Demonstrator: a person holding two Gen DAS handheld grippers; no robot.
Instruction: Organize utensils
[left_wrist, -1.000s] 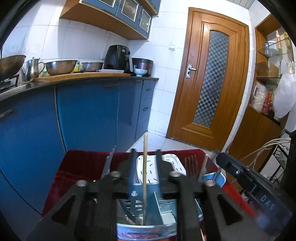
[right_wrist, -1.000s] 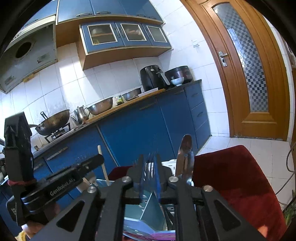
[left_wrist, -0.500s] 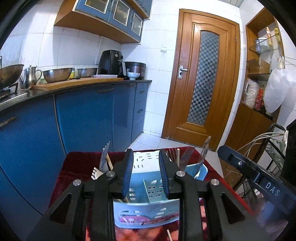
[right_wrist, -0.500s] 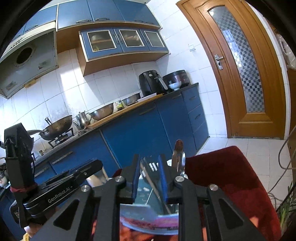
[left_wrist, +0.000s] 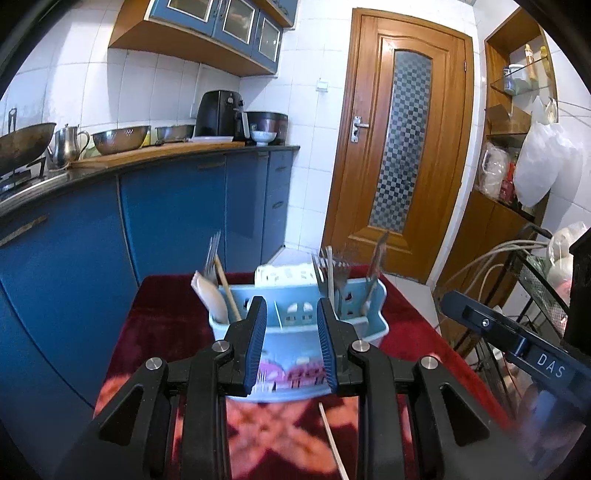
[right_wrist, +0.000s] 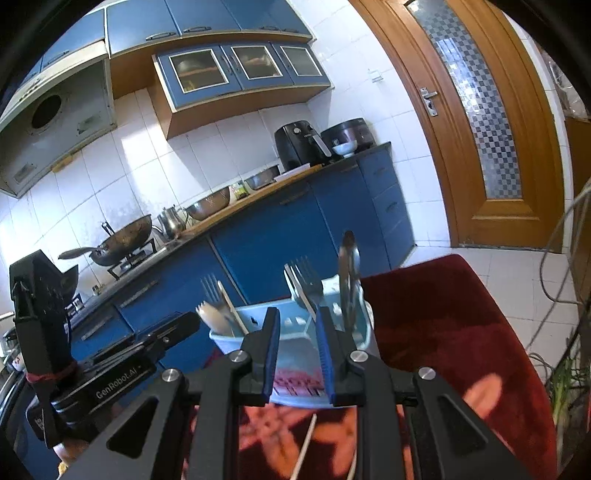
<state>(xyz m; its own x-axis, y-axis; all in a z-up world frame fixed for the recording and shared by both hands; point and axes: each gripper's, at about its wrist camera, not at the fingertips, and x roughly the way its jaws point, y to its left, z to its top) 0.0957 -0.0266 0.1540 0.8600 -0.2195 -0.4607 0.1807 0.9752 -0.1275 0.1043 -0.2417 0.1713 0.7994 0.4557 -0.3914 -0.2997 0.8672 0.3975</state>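
Evidently both grippers stood empty: the left gripper (left_wrist: 291, 343) and right gripper (right_wrist: 297, 356) each held their blue pads slightly apart, the right's jaws having just been opening with nothing between them. The pale-blue utensil caddy (left_wrist: 373, 314) stood upright on the red cloth (left_wrist: 162, 317) just ahead of both, its forks and spoons pointing up. One loose chopstick (left_wrist: 332, 441) lay on the cloth below the left gripper, its long axis running roughly toward the caddy, seemingly nearest that hand.
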